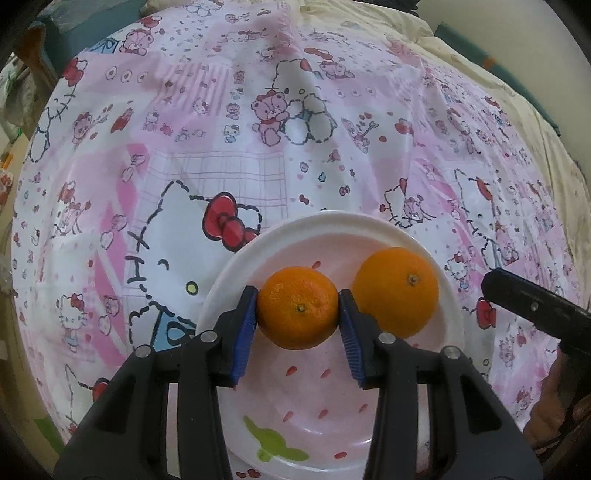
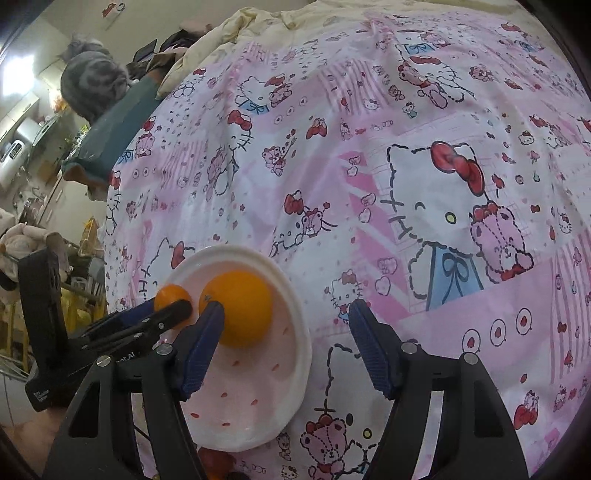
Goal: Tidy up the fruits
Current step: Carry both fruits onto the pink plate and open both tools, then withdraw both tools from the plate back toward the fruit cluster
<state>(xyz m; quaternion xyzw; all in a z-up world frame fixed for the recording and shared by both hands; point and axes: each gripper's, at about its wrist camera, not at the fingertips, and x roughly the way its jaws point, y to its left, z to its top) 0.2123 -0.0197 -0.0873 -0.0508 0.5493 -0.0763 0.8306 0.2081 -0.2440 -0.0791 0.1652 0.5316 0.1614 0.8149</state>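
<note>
A white plate (image 1: 332, 218) with a pink strawberry print sits on the patterned cloth. My left gripper (image 1: 298, 294) is shut on a small orange (image 1: 297, 310), both blue pads pressing its sides just over the plate. A larger orange (image 1: 397, 291) rests in the plate right beside it. In the right wrist view my right gripper (image 2: 287, 307) stands open above the plate's (image 2: 301, 373) right rim with nothing between its fingers. Its left finger overlaps the larger orange (image 2: 243, 306). The left gripper (image 2: 173, 308) and small orange (image 2: 170, 293) show at the plate's left.
A pink and white cartoon-print cloth (image 1: 221, 166) covers the surface. A cream blanket (image 2: 258, 22) lies bunched at the back. A grey striped furry shape (image 2: 92, 81) sits on a teal edge far left. Something red-orange (image 2: 214, 461) peeks from under my right gripper.
</note>
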